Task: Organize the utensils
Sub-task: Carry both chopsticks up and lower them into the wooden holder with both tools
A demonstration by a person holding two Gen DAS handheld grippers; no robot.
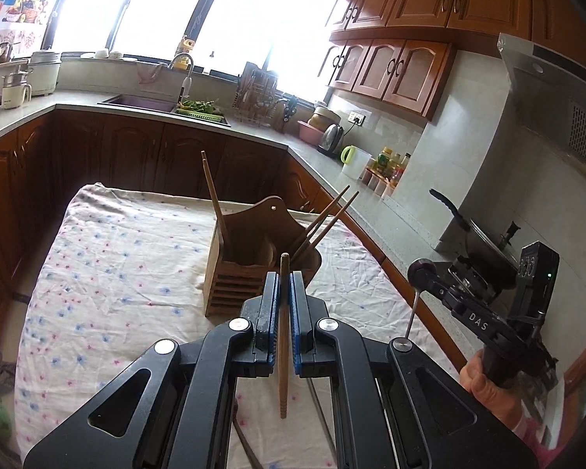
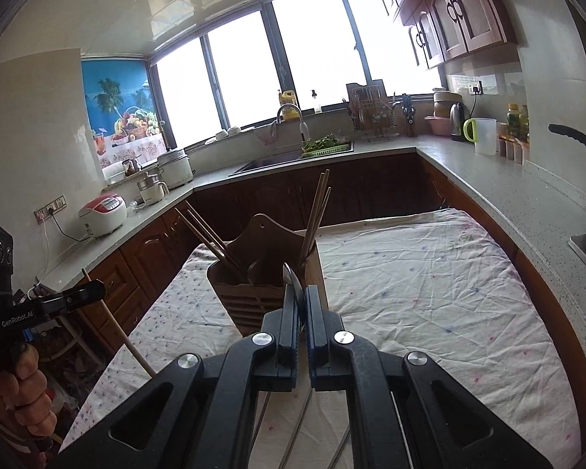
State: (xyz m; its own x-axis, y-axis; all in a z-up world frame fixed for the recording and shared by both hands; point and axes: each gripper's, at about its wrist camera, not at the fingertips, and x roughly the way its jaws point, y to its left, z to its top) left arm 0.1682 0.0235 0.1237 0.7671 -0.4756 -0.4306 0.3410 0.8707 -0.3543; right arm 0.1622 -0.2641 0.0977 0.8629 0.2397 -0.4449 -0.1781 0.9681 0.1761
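A wooden utensil holder [image 1: 246,273] stands on the cloth-covered table [image 1: 109,273], with chopsticks [image 1: 215,195] leaning in its compartments. It also shows in the right wrist view [image 2: 254,289]. My left gripper [image 1: 284,285] is shut on a wooden chopstick [image 1: 284,336], held upright just in front of the holder. My right gripper [image 2: 301,305] is shut on a metal spoon [image 2: 293,279], its bowl up and its handle hanging below, close to the holder's near side. The right gripper shows in the left wrist view [image 1: 422,269], and the left one in the right wrist view [image 2: 93,289].
More metal utensil handles [image 2: 297,426] lie on the cloth under the grippers. A stone counter [image 2: 488,179] wraps around the table, with a sink [image 2: 277,164], kettle [image 2: 459,121], jug [image 2: 482,136] and rice cooker [image 2: 103,215]. A pan [image 1: 484,242] sits on the stove at right.
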